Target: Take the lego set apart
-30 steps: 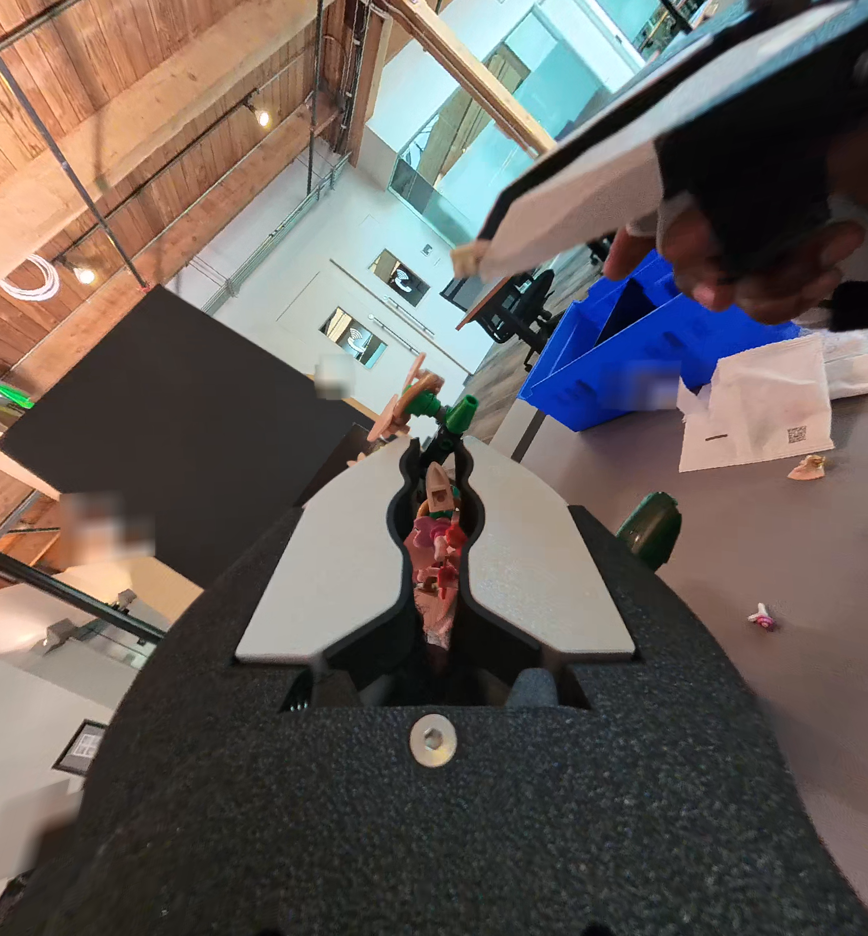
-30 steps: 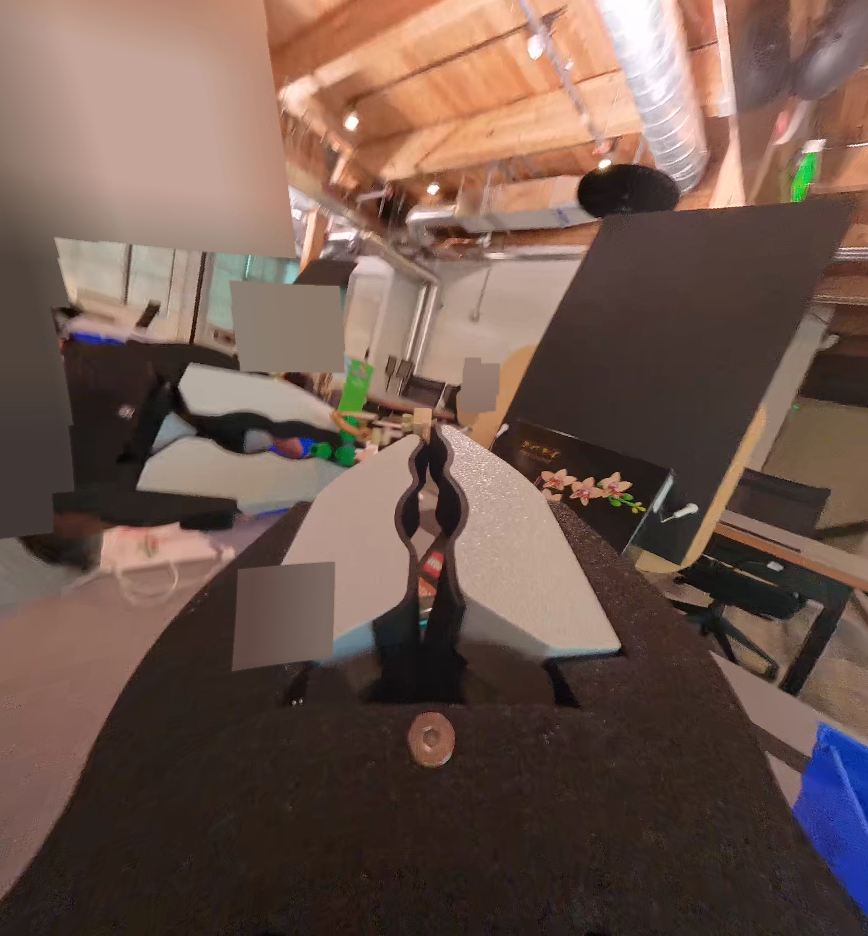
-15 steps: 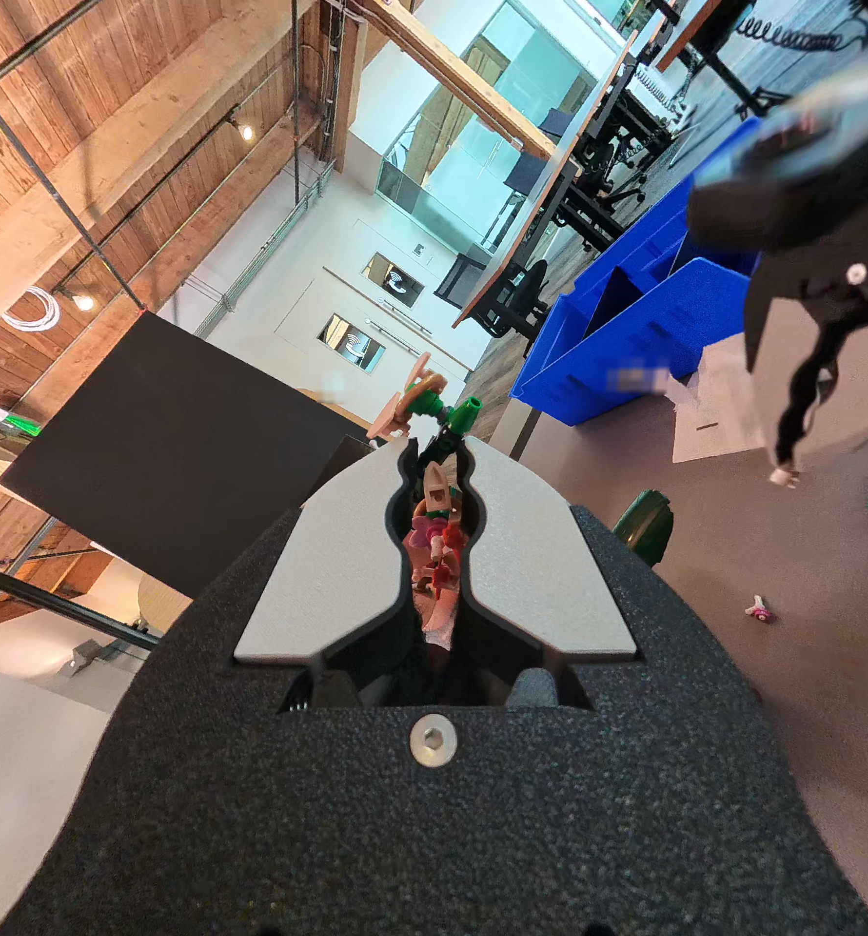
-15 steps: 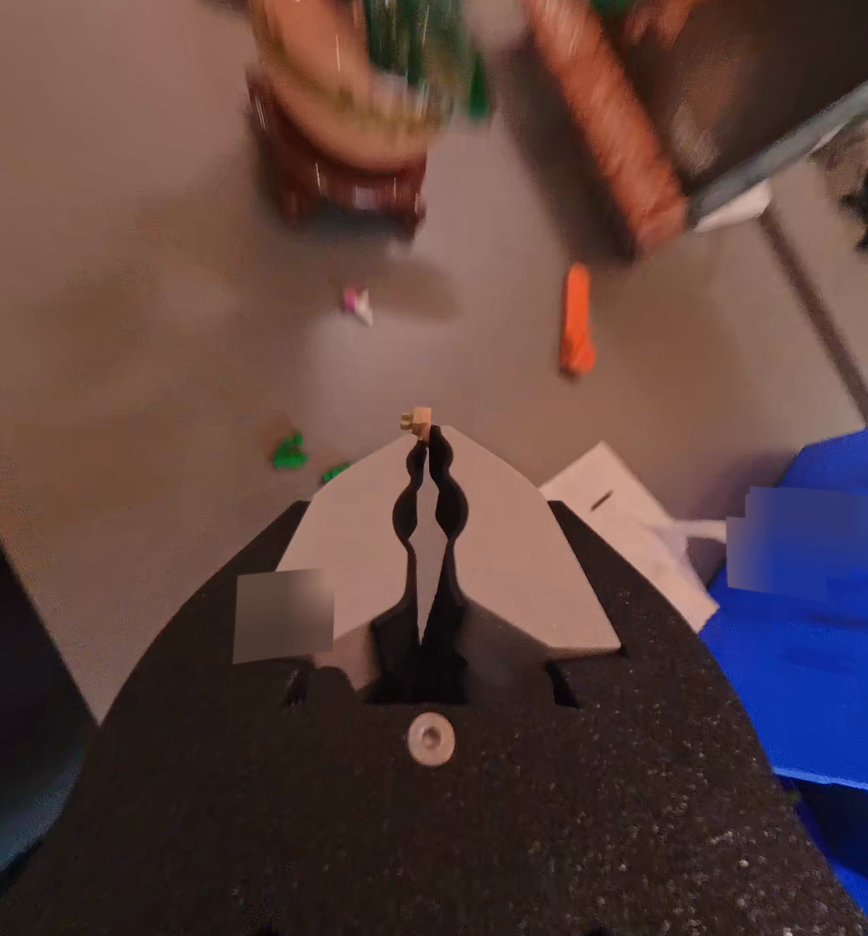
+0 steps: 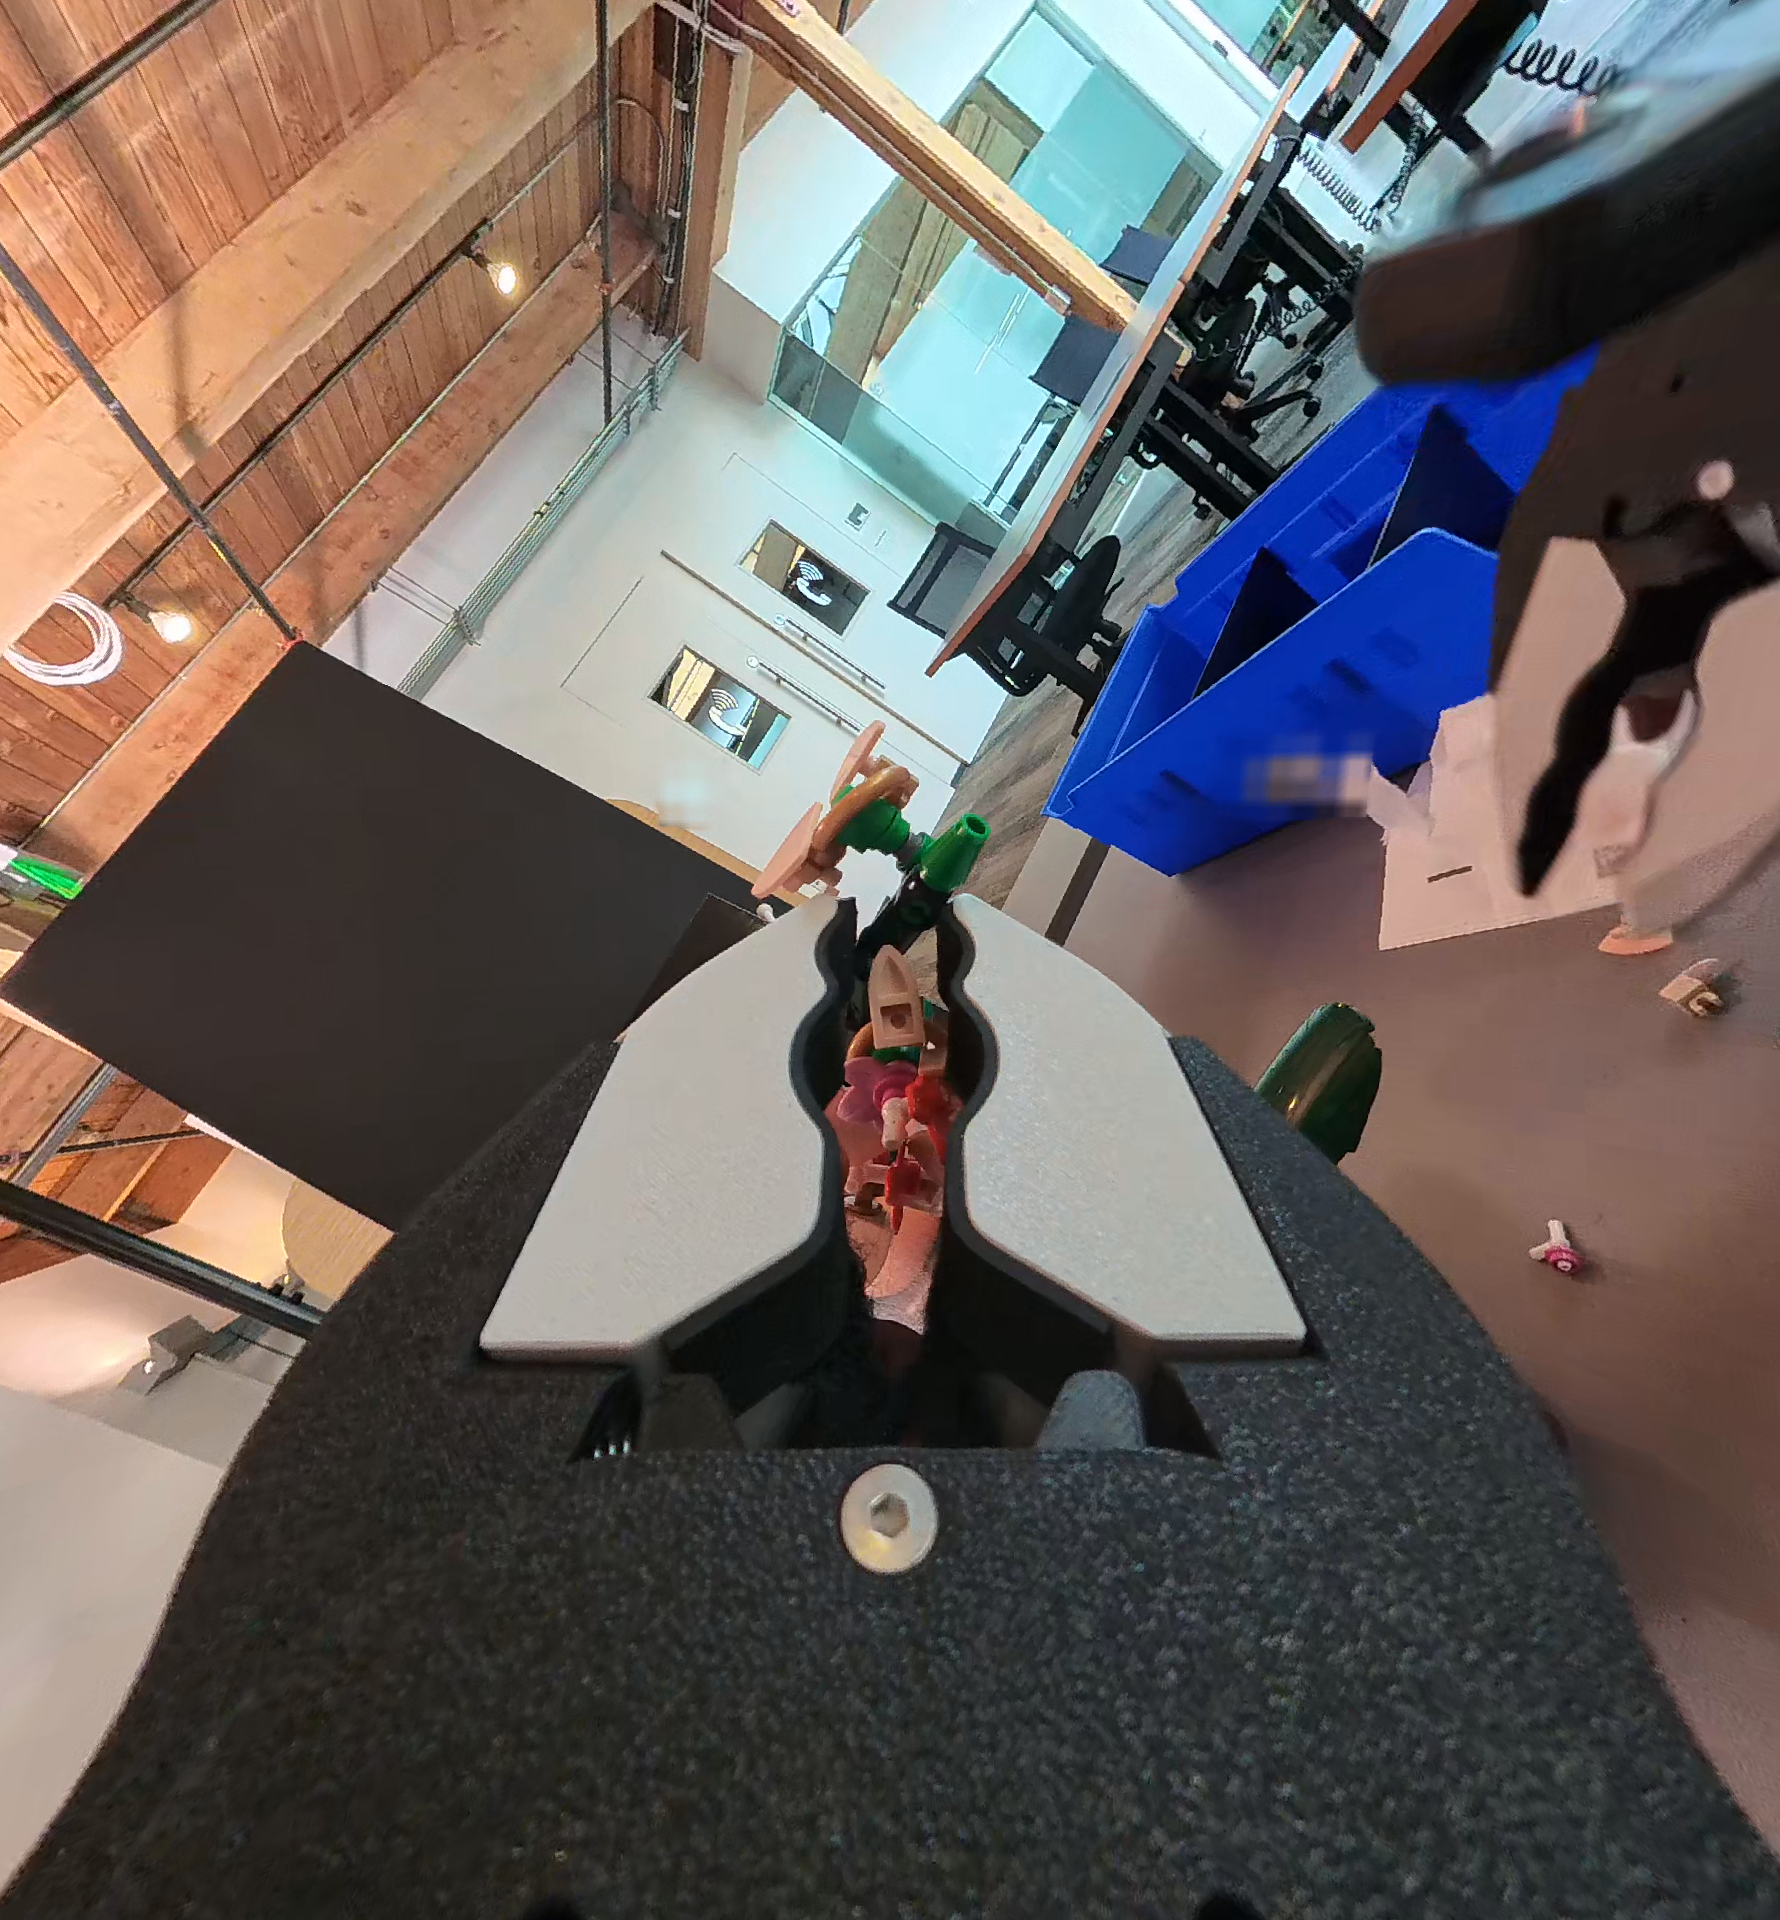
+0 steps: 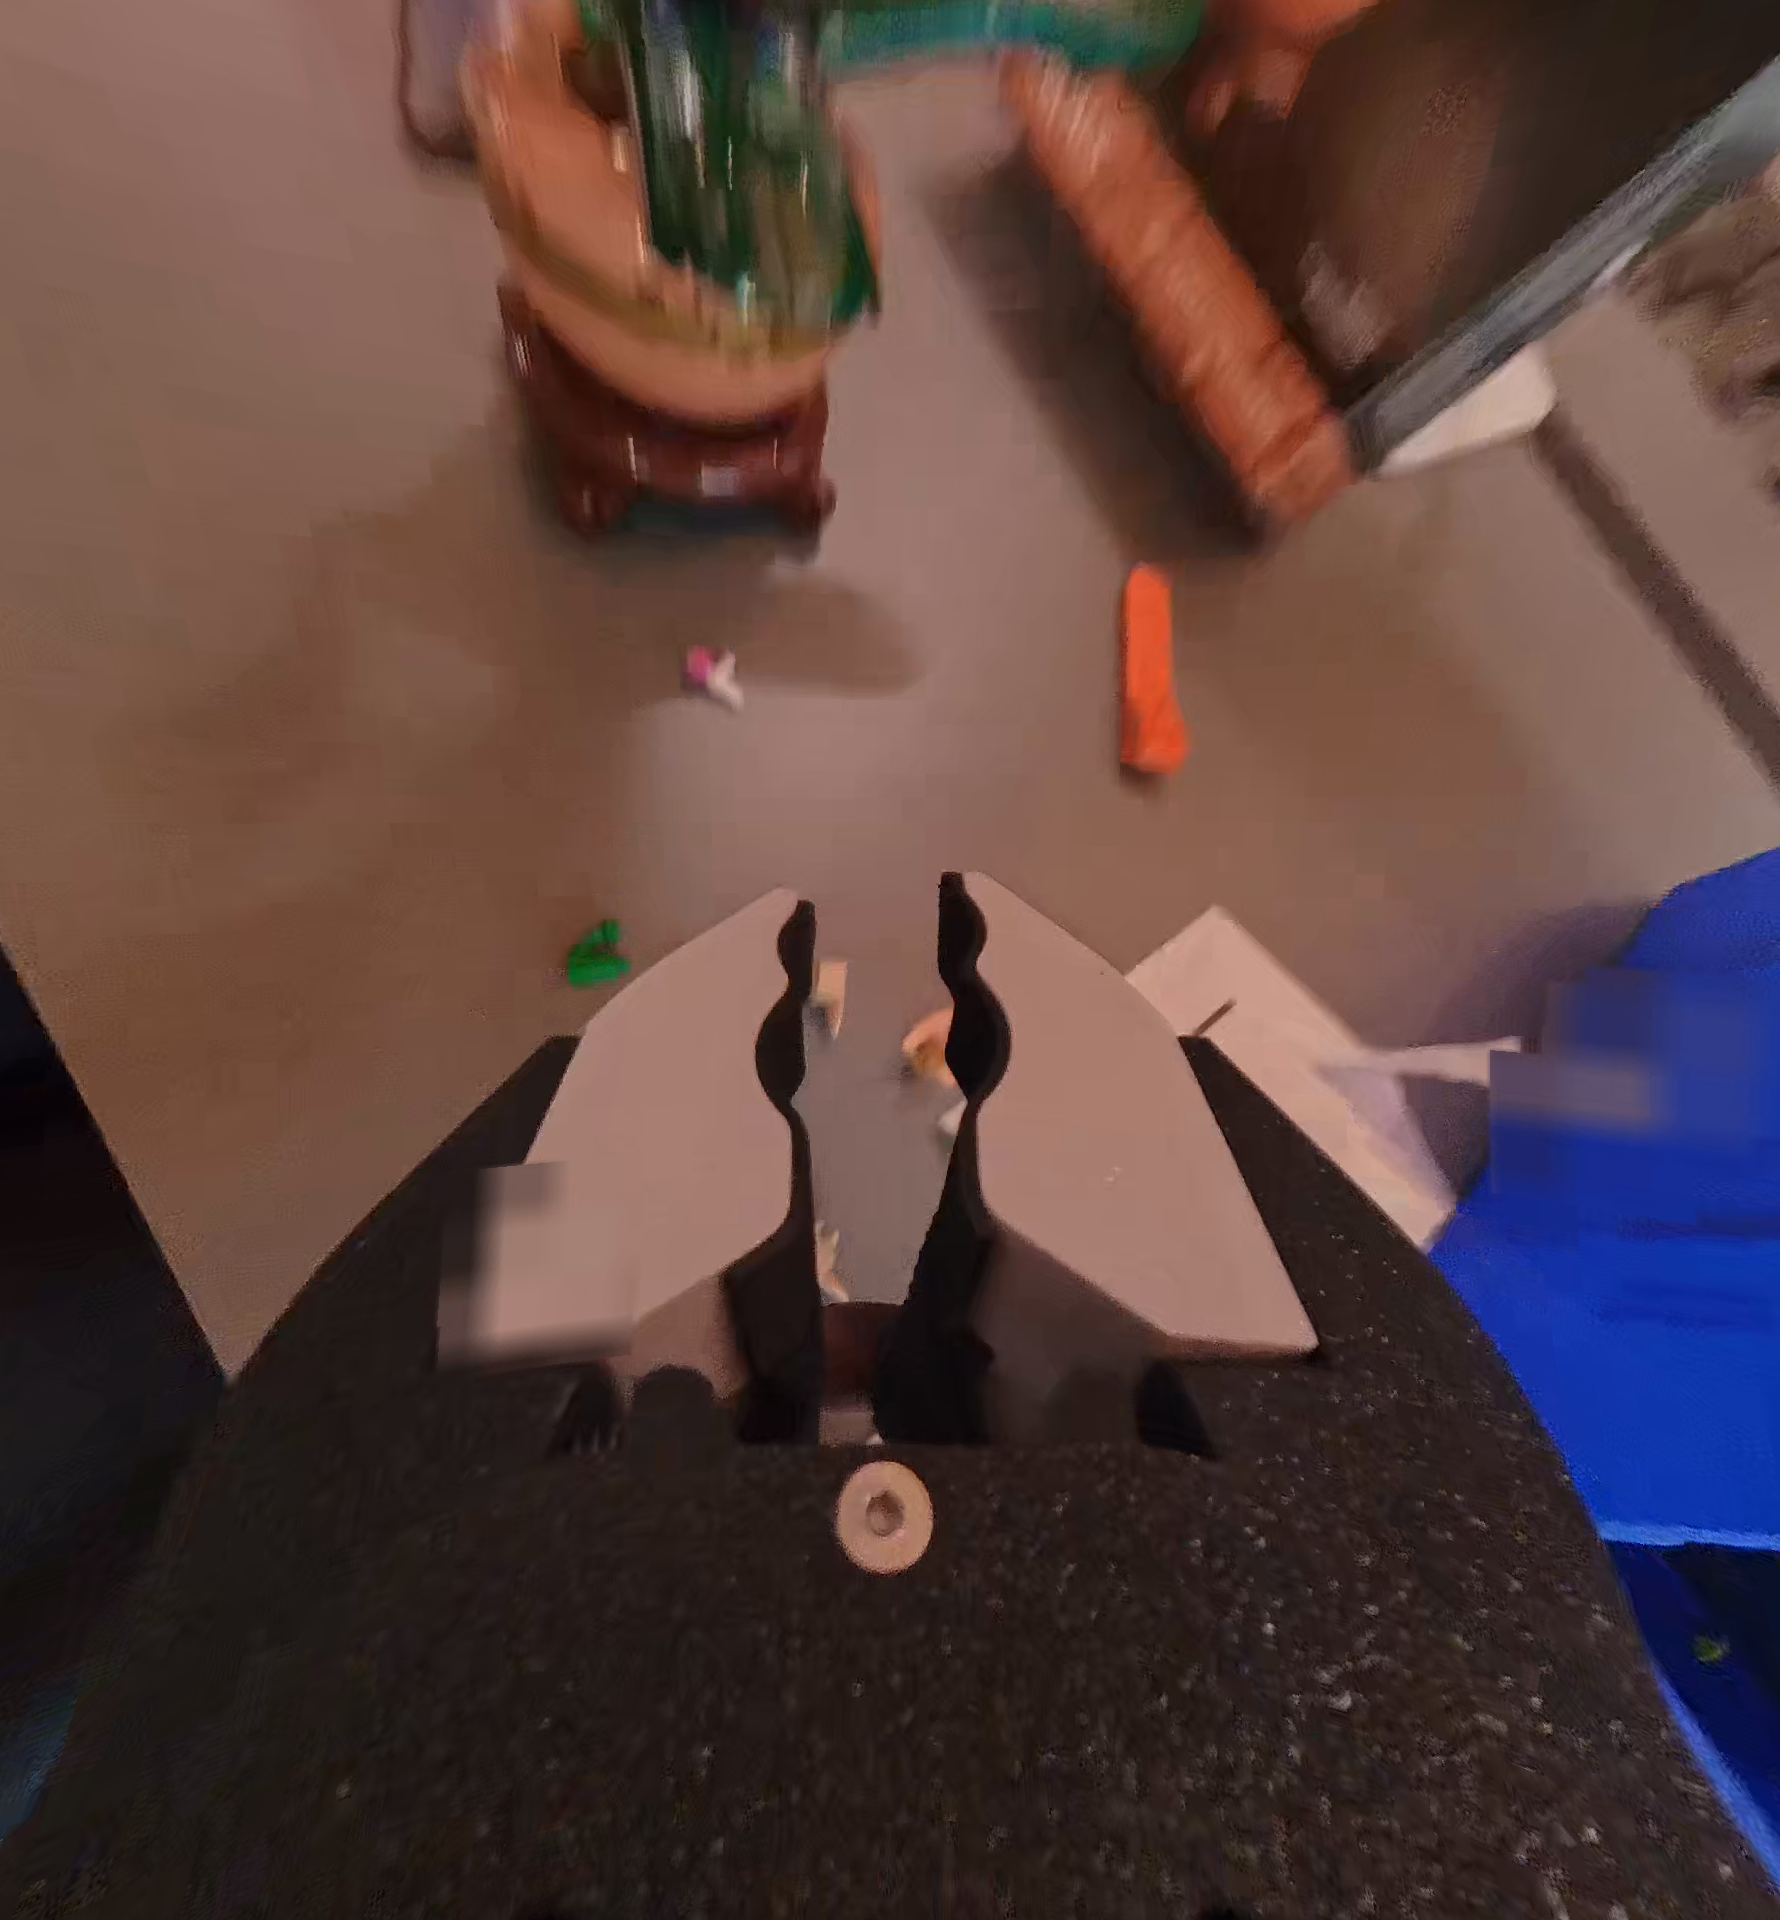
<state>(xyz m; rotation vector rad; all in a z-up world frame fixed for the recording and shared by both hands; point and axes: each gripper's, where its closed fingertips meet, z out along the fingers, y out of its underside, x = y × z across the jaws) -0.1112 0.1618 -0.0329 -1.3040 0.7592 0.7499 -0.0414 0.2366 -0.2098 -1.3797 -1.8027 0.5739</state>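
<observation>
My left gripper (image 5: 891,920) is shut on a lego flower stem (image 5: 891,1101) with pink, red and tan pieces between the jaws. Green connectors and a peach petal (image 5: 870,826) stick out past the tips, held in the air. My right gripper (image 6: 875,894) is open, pointing down just above the grey table (image 6: 242,727). A small tan piece (image 6: 829,992) and a peach piece (image 6: 930,1039) lie under it. The right gripper also shows in the left wrist view (image 5: 1592,894). The lego pot with green leaves (image 6: 688,312) stands farther off, blurred.
Loose pieces lie on the table: an orange one (image 6: 1151,670), a pink one (image 6: 711,673), a green one (image 6: 595,956), a dark green leaf (image 5: 1322,1075). Blue bins (image 5: 1333,665) and white paper (image 5: 1468,883) are at the right. A brown ribbed shape (image 6: 1166,270) is blurred. About 20 cm separates my left fingertips from my right.
My right gripper swung from beside the held stem down to the table with a small tan piece at its tips, then opened; the piece now lies on the table. The left gripper barely moved.
</observation>
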